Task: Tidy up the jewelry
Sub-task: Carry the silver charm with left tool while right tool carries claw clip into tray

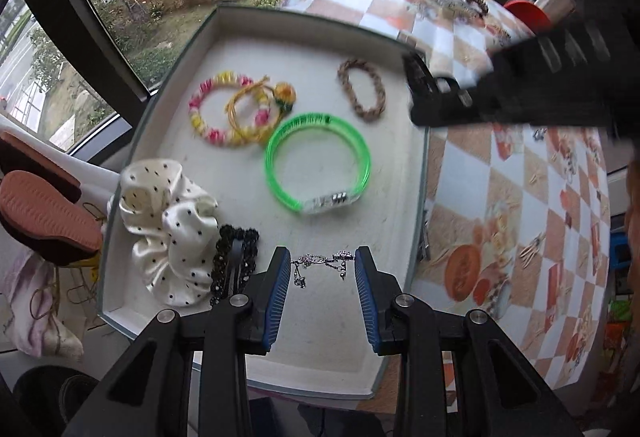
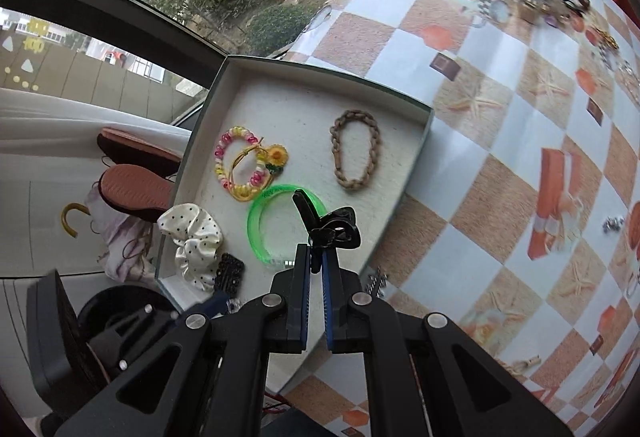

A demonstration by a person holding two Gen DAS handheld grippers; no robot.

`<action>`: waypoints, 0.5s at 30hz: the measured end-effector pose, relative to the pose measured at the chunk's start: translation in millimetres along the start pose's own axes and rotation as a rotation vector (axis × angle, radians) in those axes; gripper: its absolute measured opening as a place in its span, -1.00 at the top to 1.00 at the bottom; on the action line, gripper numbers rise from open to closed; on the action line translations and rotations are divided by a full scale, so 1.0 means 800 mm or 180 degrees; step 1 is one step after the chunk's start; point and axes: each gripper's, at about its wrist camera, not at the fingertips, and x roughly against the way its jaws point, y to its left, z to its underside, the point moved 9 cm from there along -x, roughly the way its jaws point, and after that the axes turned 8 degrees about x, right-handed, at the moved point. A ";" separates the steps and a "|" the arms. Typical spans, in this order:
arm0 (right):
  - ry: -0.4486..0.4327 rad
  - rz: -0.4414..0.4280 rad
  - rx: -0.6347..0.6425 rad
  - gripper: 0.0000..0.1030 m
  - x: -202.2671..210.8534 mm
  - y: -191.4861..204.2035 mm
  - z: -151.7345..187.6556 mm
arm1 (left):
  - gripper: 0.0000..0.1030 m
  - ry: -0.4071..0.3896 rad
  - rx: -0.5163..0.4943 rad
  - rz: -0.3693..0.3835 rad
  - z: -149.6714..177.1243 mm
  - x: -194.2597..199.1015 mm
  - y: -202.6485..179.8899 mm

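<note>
1. The right hand-held gripper (image 2: 316, 265) is clamped on a black hair clip (image 2: 334, 227). The clip is glossy hard plastic; its long arm points up and to the far left, over the tray.
2. The left hand-held gripper (image 1: 322, 269) stands open, its ribbed blue pads (image 1: 280, 285) either side of a thin silver chain (image 1: 320, 263). The chain lies across the gap, left to right, at the tray's near end.
3. The tray (image 1: 304, 25) is a shallow, white-lined rectangular box on the checkered surface (image 1: 520, 205), its long axis running near to far.
4. In it lie a translucent green bangle (image 1: 318, 161), round and smooth, and a tan braided loop (image 2: 355, 153), oval, long axis near to far.
5. At the far left sit a pink-and-yellow beaded ring (image 2: 240, 165) and a yellow flower band (image 2: 276, 157), overlapping.
6. At the near left lie a satin polka-dot scrunchie (image 1: 168, 225) and a black beaded piece (image 1: 236, 257), touching.
</note>
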 end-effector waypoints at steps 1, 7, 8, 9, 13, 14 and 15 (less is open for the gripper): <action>0.0014 0.0009 -0.0001 0.88 -0.005 0.000 -0.005 | 0.28 0.0019 -0.0009 -0.0006 0.003 -0.004 0.000; 0.0099 0.0074 0.0011 0.88 -0.034 -0.003 -0.026 | 0.27 0.0102 -0.0047 -0.0040 0.011 -0.024 0.001; 0.0118 0.0081 -0.0005 0.88 -0.039 -0.005 -0.029 | 0.27 0.0111 -0.0051 -0.0046 0.012 -0.026 0.002; 0.0129 0.0085 -0.0016 0.88 -0.043 -0.006 -0.031 | 0.27 0.0122 -0.0062 -0.0052 0.014 -0.029 0.002; 0.0182 0.0116 -0.0025 0.88 -0.058 -0.009 -0.036 | 0.27 0.0127 -0.0102 -0.0097 0.016 -0.033 0.003; 0.0201 0.0126 -0.0029 0.88 -0.062 -0.009 -0.036 | 0.27 0.0126 -0.0109 -0.0111 0.015 -0.033 0.005; 0.0215 0.0132 -0.0038 0.88 -0.065 -0.010 -0.036 | 0.27 0.0118 -0.0114 -0.0125 0.015 -0.033 0.005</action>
